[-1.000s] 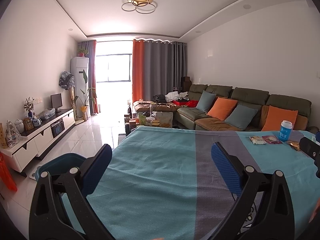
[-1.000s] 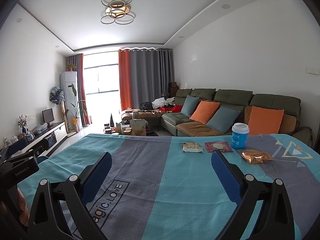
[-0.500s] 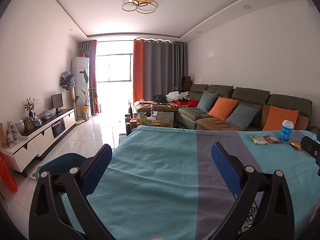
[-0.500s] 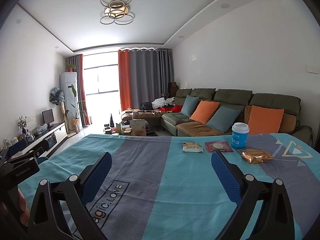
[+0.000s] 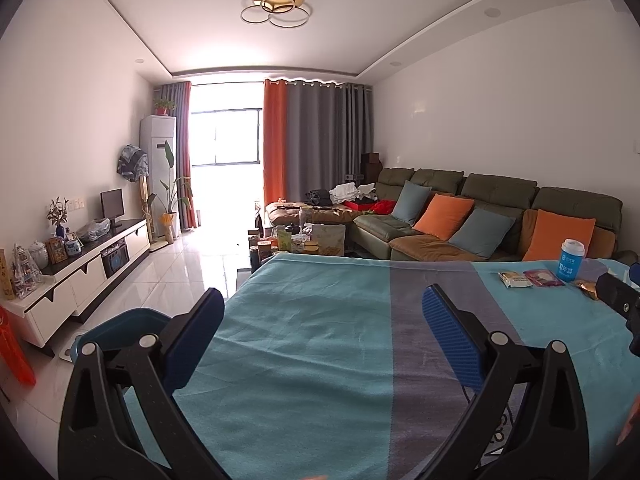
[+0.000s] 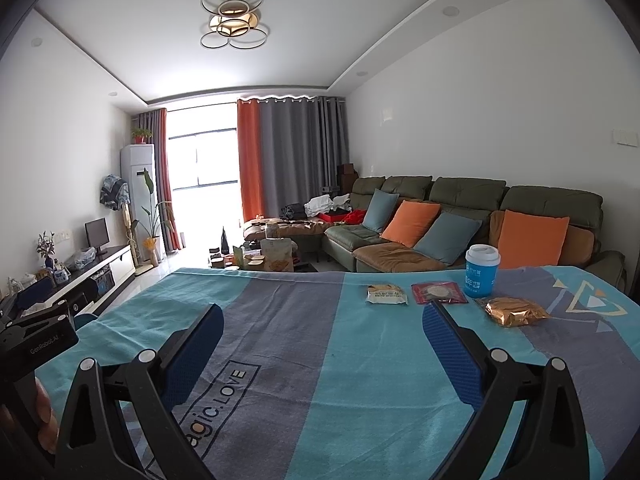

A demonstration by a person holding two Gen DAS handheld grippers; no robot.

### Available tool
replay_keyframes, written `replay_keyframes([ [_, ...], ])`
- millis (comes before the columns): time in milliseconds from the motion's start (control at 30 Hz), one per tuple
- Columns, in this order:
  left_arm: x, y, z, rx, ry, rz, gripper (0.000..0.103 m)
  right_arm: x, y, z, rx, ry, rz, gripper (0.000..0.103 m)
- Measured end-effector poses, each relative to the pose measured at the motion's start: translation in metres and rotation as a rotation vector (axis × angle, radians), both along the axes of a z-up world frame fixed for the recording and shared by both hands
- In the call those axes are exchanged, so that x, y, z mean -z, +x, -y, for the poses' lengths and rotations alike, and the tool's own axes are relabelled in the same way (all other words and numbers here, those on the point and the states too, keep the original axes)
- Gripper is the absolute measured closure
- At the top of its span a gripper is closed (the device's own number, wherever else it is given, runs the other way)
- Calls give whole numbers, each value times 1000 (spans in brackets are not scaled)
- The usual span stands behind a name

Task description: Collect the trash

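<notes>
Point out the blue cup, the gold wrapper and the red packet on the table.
Blue cup [image 6: 481, 277]: right wrist view, on the printed side wall.
Gold wrapper [image 6: 514, 311]: right wrist view, middle of the crinkled foil.
Red packet [image 6: 438, 292]: right wrist view, on the pale round patch at its centre.

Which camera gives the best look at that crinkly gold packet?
The right wrist view: the gold packet lies whole and near, beside the blue cup. In the left wrist view only a sliver shows behind the other tool.

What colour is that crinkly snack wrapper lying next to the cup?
Shiny gold. The crumpled wrapper lies beside the blue cup; the right wrist view shows it best.
</notes>
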State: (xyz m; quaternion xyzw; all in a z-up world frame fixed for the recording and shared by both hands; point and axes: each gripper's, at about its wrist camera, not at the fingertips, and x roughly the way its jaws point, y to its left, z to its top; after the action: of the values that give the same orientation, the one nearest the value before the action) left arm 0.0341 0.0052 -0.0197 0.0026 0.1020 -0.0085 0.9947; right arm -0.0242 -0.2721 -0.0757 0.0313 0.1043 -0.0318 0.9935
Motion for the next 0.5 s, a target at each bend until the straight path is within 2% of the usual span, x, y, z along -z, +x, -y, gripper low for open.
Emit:
replay_keyframes([
  [167,-3,3,0,14,-5,-12,6,1,0,3,2,12,-1,7],
  [300,-2,17,3,34,19,-87,6,2,4,9,4,14,-25,7],
  [433,1,61,-6,74,6,-263,6,5,17,29,38,26,-104,7],
  [500,11,99,-13,85,10,-406,6,8,29,45,57,41,-177,7],
])
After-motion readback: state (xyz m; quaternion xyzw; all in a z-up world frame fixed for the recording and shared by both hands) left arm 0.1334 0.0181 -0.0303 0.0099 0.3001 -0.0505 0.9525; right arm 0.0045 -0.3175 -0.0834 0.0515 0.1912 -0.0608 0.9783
